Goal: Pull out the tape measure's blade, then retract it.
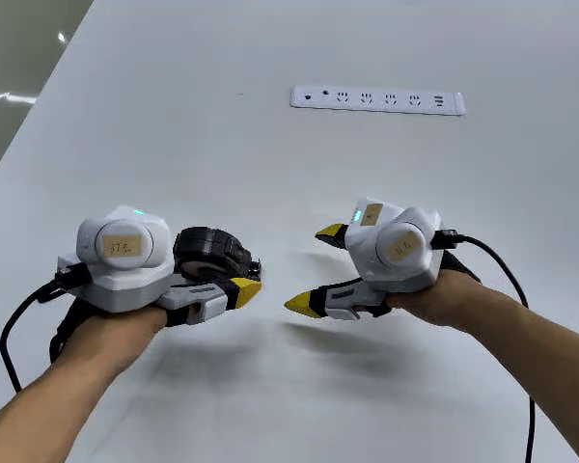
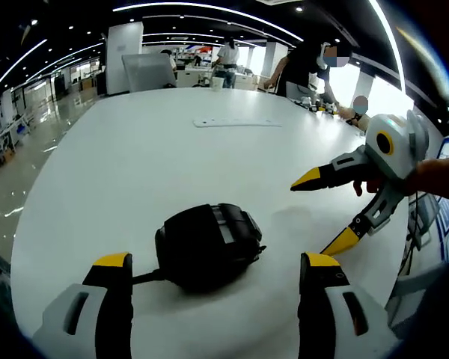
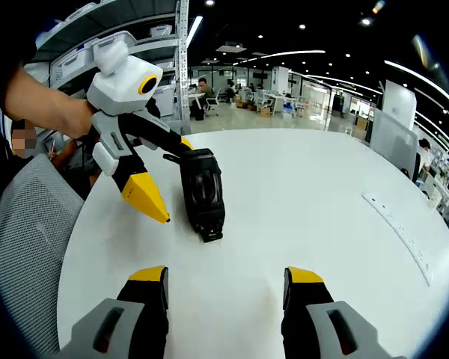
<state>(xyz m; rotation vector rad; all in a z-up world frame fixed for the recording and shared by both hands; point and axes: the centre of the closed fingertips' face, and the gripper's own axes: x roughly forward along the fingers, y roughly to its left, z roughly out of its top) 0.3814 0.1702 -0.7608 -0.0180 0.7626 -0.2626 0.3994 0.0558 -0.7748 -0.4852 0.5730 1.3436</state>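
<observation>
The left tool [image 2: 217, 260] was spread wide. Its two grey jaws with yellow tips stood on either side of the tape measure [image 2: 207, 243], and in the left gripper view neither tip touched it. The tape measure lay on the tabletop [image 1: 270, 164] between these jaws. It was a black, rounded case with a matt surface and some ribbed parts on its top. A thin dark strap came out from its side toward one jaw. In the head view the case sat just behind the left tool's near yellow tip and close against the white body of the tool.

The right tool [image 1: 317, 269] was also spread and held nothing. Its pointed yellow tips faced toward the left tool and the tape measure, near them but apart. Both tools had a smooth, white, rounded plastic body with a small paper label on it.

The left hand [image 1: 116, 333] gripped its tool from below and behind, with the forearm coming in from the lower left. The right hand [image 1: 434, 294] held its tool in the same way, with the forearm coming from the lower right. A black cable [image 1: 10, 328] hung from the back of each tool.

The tabletop was white, smooth and slightly glossy. Far from the tools a long, flat, white power strip [image 1: 376, 99] lay on it.
</observation>
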